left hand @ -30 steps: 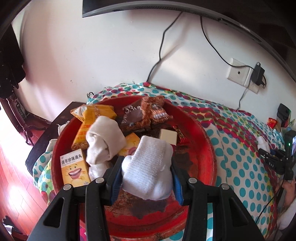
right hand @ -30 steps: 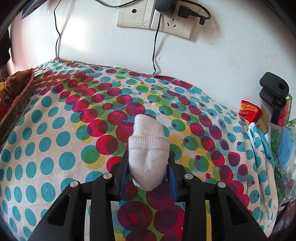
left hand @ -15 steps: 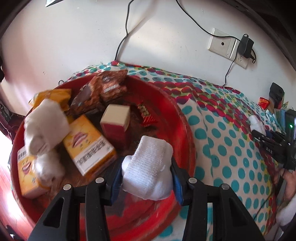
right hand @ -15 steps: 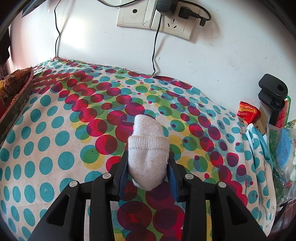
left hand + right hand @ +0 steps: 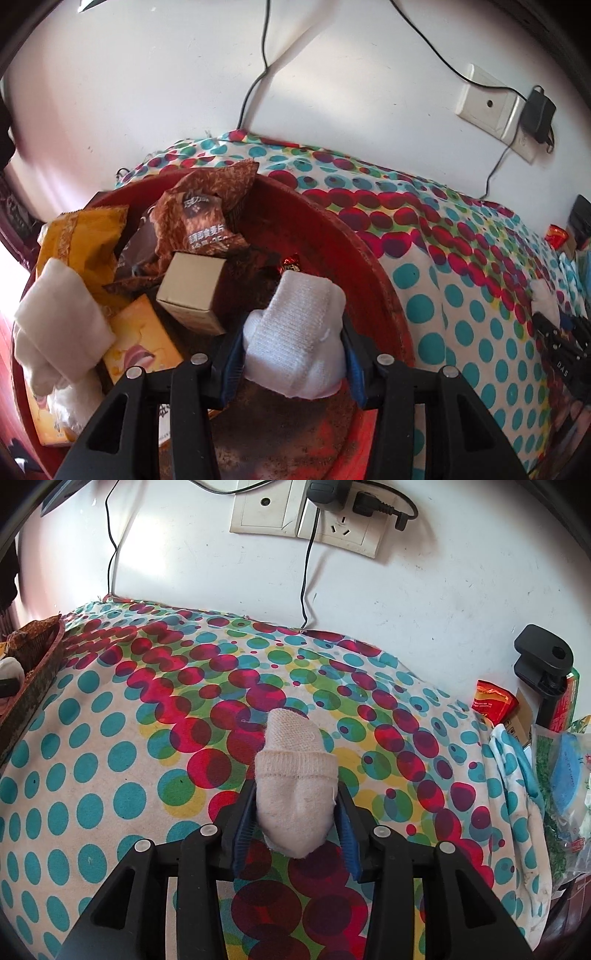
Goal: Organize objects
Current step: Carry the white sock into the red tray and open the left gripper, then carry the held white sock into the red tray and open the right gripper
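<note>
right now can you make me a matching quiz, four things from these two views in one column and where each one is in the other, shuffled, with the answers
Things:
1. white rolled sock
2. cream rolled sock
3. small tan box
4. brown snack packet

Places:
A. at the far side of the red tray
B. between the right gripper jaws, over the dotted cloth
C. between the left gripper jaws, over the tray
D. in the tray's middle

Pairs: 1-C, 2-B, 3-D, 4-A

Left wrist view: rides the left gripper (image 5: 293,363), looking steeply down, close over the red tray (image 5: 373,266). Right wrist view: rides the right gripper (image 5: 295,827), angled down, near the dotted cloth (image 5: 92,760). Shared: cloth, wall socket (image 5: 306,515), tray rim at frame left.
</note>
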Demonstrator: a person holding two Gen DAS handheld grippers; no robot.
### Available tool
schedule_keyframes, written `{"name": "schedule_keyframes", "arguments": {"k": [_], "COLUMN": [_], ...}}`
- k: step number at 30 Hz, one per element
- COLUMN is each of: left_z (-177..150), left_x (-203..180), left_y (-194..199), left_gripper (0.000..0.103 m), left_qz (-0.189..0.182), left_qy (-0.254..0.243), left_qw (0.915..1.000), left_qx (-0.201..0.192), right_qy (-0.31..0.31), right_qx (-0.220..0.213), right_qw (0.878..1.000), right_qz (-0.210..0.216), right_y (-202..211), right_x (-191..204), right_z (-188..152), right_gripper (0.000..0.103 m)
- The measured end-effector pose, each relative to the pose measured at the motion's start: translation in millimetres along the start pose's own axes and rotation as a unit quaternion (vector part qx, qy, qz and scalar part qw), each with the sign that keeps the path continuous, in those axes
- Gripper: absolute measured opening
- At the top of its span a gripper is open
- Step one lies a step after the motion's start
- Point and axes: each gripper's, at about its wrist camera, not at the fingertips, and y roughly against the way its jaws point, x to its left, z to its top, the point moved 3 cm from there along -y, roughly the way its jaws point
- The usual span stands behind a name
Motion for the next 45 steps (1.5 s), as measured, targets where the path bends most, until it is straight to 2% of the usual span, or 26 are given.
{"name": "schedule_keyframes", "arguments": {"k": [2, 5, 9, 13, 17, 20, 23, 26, 27, 31, 37, 45], "left_z": [-4, -12, -25, -47, -75, -94, -104, -102, -101, -102, -105, -105], "left_x": [1, 6, 12, 13, 14, 19, 29, 36, 37, 42, 40, 47], "left_y": [3, 8, 28, 54, 84, 102, 109, 109, 108, 102, 100, 101], "left_gripper": [0.051, 0.056, 0.059, 0.059, 0.059, 0.06, 0.06, 0.06, 0.06, 0.06, 0.06, 0.06], "left_qz": [0.015, 0.001, -0.008, -0.01, -0.004, 0.004, 0.003, -0.008, -0.008, -0.006, -0.009, -0.017], "left_qy": [0.004, 0.02, 0.033, 0.024, 0.007, 0.002, 0.009, 0.018, 0.018, 0.023, 0.02, 0.042], "left_qw": [0.9999, 0.9998, 0.9994, 0.9994, 0.9982, 0.9958, 0.9943, 0.9937, 0.9933, 0.9943, 0.9946, 0.9944], "left_qx": [-0.003, 0.002, -0.012, -0.023, -0.059, -0.091, -0.107, -0.111, -0.114, -0.104, -0.102, -0.095], "right_qy": [0.0, 0.002, 0.002, 0.001, -0.016, -0.023, -0.018, -0.017, -0.022, -0.034, -0.021, 0.01], "right_qx": [0.0, 0.0, 0.0, 0.0, 0.003, 0.005, 0.004, 0.003, 0.004, 0.005, 0.001, -0.024], "right_qw": [1.0, 1.0, 1.0, 1.0, 1.0, 1.0, 1.0, 1.0, 1.0, 0.999, 1.0, 0.999], "right_qz": [0.0, -0.004, -0.004, -0.004, 0.014, 0.014, 0.005, 0.011, 0.02, -0.003, -0.007, 0.048], "right_y": [0, 1, 1, 0, 0, -1, 0, 0, 0, 2, 10, 57], "right_x": [0, 1, 1, 1, -2, -4, -2, -1, -1, 7, 25, 73], "right_z": [1, 1, 1, 0, 0, 0, 0, 0, -1, -2, -3, 5], "right_gripper": [0.039, 0.039, 0.039, 0.039, 0.04, 0.044, 0.045, 0.041, 0.033, 0.028, 0.027, 0.027]}}
